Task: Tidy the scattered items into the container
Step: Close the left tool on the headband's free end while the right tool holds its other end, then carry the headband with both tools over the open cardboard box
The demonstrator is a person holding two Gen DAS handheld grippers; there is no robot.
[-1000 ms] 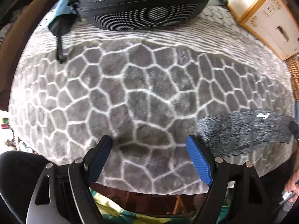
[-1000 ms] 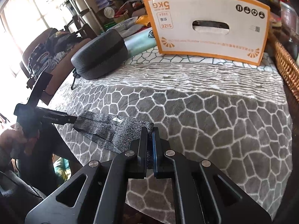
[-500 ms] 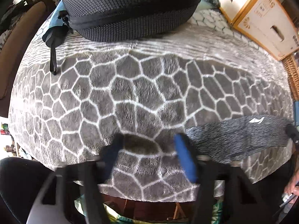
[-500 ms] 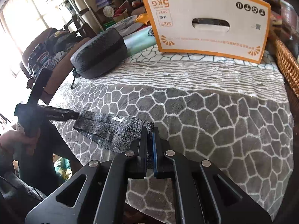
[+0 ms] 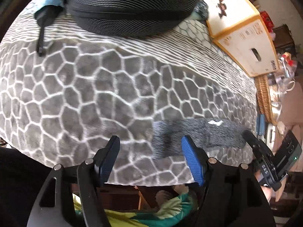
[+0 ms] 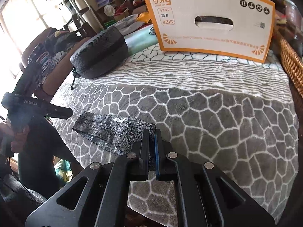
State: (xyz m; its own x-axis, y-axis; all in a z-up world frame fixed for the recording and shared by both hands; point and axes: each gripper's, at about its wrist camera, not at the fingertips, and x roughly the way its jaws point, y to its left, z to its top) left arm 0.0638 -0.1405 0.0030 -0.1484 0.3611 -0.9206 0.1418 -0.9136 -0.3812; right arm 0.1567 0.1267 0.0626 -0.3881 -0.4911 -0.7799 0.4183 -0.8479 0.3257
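Observation:
A grey knitted headband with a small white logo lies flat on the patterned blanket near the table's front edge. My right gripper is shut on its right end. In the left wrist view the headband stretches right, out to the right gripper. My left gripper hangs over the blanket just left of the headband's free end. Its jaws are opening, with only blanket between them, and its right finger overlaps the band's edge in the picture. A black zipped mesh case sits shut at the far left.
An orange-edged cardboard box with a hand slot stands at the back of the table. A wicker basket runs along the right side. The grey honeycomb blanket covers the table. A chair heaped with clothes stands to the left.
The left gripper's jaws narrowed, then widened again. Its view has swung to the right, bringing the headband closer to its right finger. The right gripper and the headband have not moved.

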